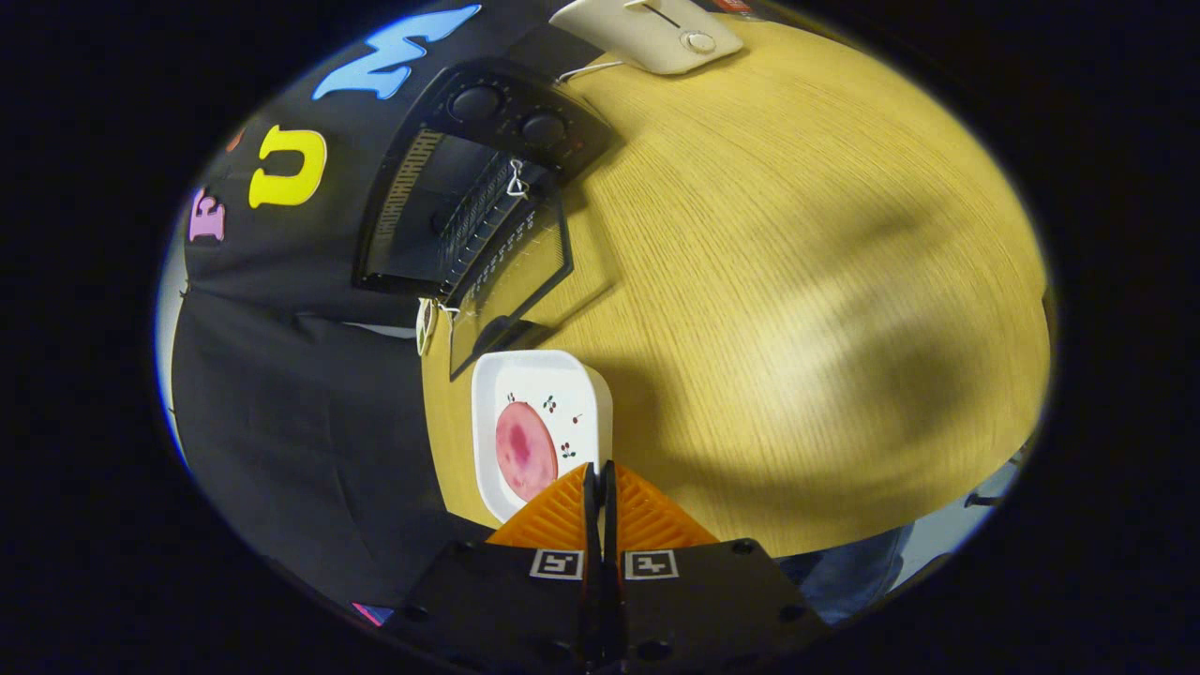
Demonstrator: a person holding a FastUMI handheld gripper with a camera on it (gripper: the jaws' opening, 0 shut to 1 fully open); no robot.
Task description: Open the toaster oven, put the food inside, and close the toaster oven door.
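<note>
on the table (797, 281) the plate (539, 394) lies just ahead of the gripper (598, 478), whose fingers sit closed together at its near rim, and the food (525, 450) rests on it. beyond the plate stands the toaster oven (469, 187), its door (511, 281) hanging open toward the plate. a toaster (656, 33) sits at the table's far edge, beyond the oven.

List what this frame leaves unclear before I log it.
- Plate: its near edge is hidden behind the gripper, whose fingers are closed together; whether they pinch the rim cannot be told.
- Oven: door open, interior dark, rack too dim to see.
- Pale appliance: cut off at the edge.
- Oven knobs: markings too small.
</note>
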